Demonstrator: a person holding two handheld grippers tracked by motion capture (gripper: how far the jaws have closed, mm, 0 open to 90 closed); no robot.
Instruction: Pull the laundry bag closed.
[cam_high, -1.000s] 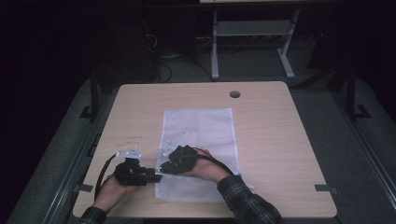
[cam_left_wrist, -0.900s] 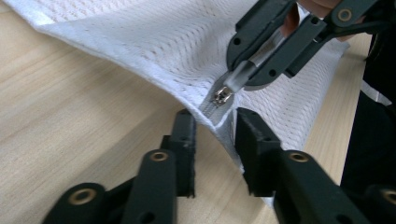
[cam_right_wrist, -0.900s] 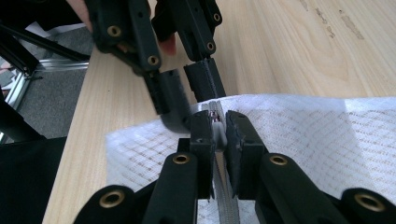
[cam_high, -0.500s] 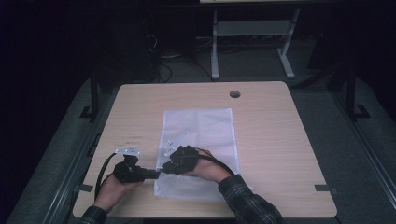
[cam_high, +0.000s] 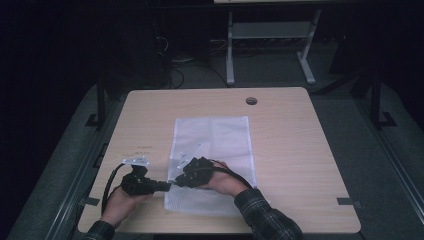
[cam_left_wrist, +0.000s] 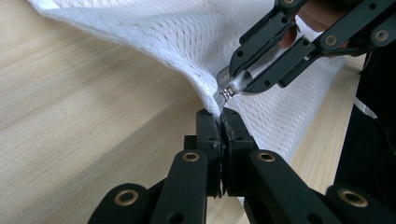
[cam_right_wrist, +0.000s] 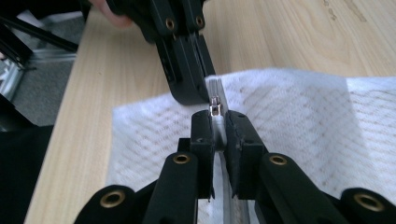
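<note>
Left hand-held gripper (cam_high: 167, 185) now pinching mesh bag (cam_high: 220, 145) edge.

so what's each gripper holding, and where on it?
Left gripper is shut on the mesh bag at its edge, beside the zipper's end. Right gripper is shut on the metal zipper pull.

At the bottom centre of the frame I see my left gripper (cam_left_wrist: 221, 122) with its jaws pressed together on the edge of the white mesh bag (cam_left_wrist: 187, 42), lifting it into a peak off the wooden table (cam_left_wrist: 70, 121). From the upper right the right gripper (cam_left_wrist: 233, 88) reaches in, clamped on a small metal zipper pull (cam_left_wrist: 227, 93) just above my jaws.
</note>
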